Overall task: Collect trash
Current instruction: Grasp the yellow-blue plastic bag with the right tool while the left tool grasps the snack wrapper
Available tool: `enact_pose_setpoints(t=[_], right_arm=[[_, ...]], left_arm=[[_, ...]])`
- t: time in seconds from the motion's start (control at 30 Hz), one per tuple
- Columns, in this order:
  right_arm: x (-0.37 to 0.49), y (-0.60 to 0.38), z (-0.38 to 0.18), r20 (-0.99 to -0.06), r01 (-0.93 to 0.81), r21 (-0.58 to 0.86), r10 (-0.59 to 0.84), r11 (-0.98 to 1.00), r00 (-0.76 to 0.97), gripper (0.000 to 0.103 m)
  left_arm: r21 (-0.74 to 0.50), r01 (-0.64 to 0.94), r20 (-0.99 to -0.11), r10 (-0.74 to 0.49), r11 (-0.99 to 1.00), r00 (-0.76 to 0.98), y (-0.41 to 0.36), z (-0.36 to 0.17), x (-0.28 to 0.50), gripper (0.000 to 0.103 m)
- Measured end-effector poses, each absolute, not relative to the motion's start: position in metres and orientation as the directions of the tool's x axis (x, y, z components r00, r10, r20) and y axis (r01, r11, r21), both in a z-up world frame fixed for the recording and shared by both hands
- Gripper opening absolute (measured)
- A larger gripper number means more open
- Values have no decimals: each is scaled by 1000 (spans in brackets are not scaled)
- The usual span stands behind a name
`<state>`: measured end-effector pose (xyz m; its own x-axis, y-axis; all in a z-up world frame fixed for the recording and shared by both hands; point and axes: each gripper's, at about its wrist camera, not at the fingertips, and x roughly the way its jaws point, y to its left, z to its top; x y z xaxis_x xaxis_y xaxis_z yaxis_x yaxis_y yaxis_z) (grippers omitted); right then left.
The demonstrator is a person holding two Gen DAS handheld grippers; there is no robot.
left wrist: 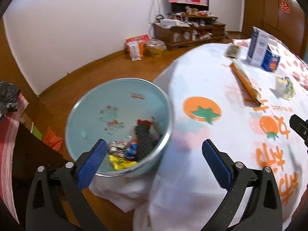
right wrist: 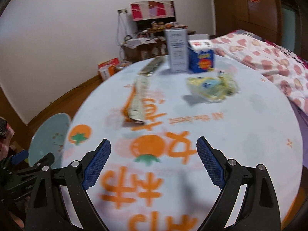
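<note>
At the far left a pale blue bin [left wrist: 119, 104] sits on the floor against the table's edge, wrappers heaped in its bottom, and the left gripper [left wrist: 154, 159] hangs over its rim, jaws spread wide and empty. Further right, the right gripper [right wrist: 154, 161] gapes equally empty above the tomato-print tablecloth [right wrist: 240, 130]. Beyond it lie a flattened orange carton [right wrist: 134, 104], a crumpled yellow wrapper [right wrist: 211, 86] and two upright boxes [right wrist: 177, 52].

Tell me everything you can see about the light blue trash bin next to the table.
The light blue trash bin is round and open-topped, with a shiny metal-looking rim and a small reddish cartoon print inside its pale blue wall. It stands on the wooden floor right beside the table, its rim close against the hanging white tablecloth. It is partly filled at the bottom: a yellow wrapper, a dark ridged piece and other colourful scraps. Nothing grips it; the left gripper hangs open above its near edge.
</note>
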<state>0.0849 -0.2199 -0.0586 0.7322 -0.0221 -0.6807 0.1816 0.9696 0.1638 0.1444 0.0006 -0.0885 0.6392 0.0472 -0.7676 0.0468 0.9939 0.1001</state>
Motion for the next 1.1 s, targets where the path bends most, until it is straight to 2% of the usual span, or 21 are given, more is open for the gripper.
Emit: enact_pose_setpoints(t=[0.33,0.43,0.6,0.67,0.8,0.97,1.0,1.03,1.07,1.1], right_arm=[[78,-288,-67,-697,326,165,-124,931,706,88],[79,-306,-65,-696,360,162,-151,919,701,83],[87,-330,-64,-702,399,168,-175,901,690,79],[96,-339,-62,-701,412,174,-181,894,689,77],[119,-355,-55,-692,438,189,-197,879,694,76],[155,-373,-59,-720,464,268,-144,844,678,70],[161,-376,-61,-729,482,281,-142,830,670,70],[166,-378,-63,-734,496,289,-143,819,664,70],[171,-380,-64,-738,509,302,-140,806,660,70],[177,-382,-66,-743,522,314,-136,793,655,69]], left_arm=[[88,132,-763,-18,987,646,-45,-92,159,95],[83,155,-753,-40,984,656,-61,-88,169,94],[49,204,-747,-100,978,658,-91,-82,189,86],[28,228,-751,-130,973,648,-106,-81,201,80],[-18,244,-764,-171,970,622,-134,-83,224,78],[-25,249,-797,-169,968,579,-163,-100,250,73],[-24,248,-806,-165,969,568,-167,-104,253,72],[-24,246,-813,-162,969,560,-169,-108,257,62],[-27,244,-825,-159,969,542,-171,-115,262,48],[-32,242,-832,-160,970,531,-171,-119,266,42]])
